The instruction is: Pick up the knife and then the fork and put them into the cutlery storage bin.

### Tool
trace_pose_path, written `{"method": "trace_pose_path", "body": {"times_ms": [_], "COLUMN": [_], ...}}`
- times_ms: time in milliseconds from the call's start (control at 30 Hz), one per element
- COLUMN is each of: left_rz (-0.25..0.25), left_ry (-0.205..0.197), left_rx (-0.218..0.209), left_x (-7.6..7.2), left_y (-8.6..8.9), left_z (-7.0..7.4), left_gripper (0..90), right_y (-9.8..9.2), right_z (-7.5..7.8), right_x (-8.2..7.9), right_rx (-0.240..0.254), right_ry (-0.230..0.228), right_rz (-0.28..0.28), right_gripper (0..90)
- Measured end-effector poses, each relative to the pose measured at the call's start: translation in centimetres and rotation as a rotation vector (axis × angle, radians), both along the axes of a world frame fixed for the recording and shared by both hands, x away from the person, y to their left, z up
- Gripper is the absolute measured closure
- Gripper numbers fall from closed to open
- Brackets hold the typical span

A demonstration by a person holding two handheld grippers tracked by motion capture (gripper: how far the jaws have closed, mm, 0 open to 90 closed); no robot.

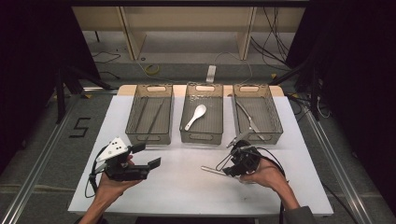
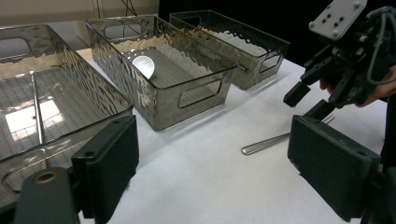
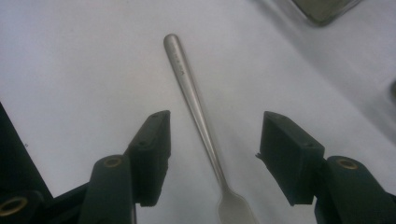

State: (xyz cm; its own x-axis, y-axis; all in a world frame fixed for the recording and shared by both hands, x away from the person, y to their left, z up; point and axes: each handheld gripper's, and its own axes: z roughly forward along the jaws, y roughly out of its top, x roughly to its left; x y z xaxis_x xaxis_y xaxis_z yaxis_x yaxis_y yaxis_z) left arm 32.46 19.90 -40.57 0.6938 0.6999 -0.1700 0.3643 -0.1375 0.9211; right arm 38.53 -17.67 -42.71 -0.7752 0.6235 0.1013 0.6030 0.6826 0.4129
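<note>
High view: the fork (image 1: 212, 170) lies flat on the white tabletop (image 1: 187, 186), near the right side, just in front of the right gripper (image 1: 232, 164), whose jaws stand spread. The left gripper (image 1: 142, 156) hovers apart at the left, also spread and empty.

Left gripper view: the fork (image 2: 275, 140) looks thin, stiff, polished metal, probably light and slippery.

Right gripper view: the fork's handle (image 3: 194, 98) runs between the spread jaws, untouched. Its narrow neck seems the best place to pinch, since so flat a thing gives little to grab.
</note>
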Motion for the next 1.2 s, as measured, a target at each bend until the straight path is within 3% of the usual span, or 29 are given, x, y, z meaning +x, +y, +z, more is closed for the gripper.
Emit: {"method": "trace_pose_path", "body": {"times_ms": [433,1200], "left_rz": [-0.003,-0.007], "left_ry": [0.001,0.001], "left_rx": [0.001,0.003], "left_x": [0.0,0.0], "left_y": [0.0,-0.1], "left_z": [0.0,0.0], "left_gripper": [15.7,15.7], "right_y": [1.0,1.5], "right_z": [-1.9,-3.1], "right_x": [0.0,0.2], "right_rx": [-0.08,-0.13], "right_ry": [0.03,0.06], "right_rz": [0.041,0.069], "right_gripper": [56.8,69.8]}}
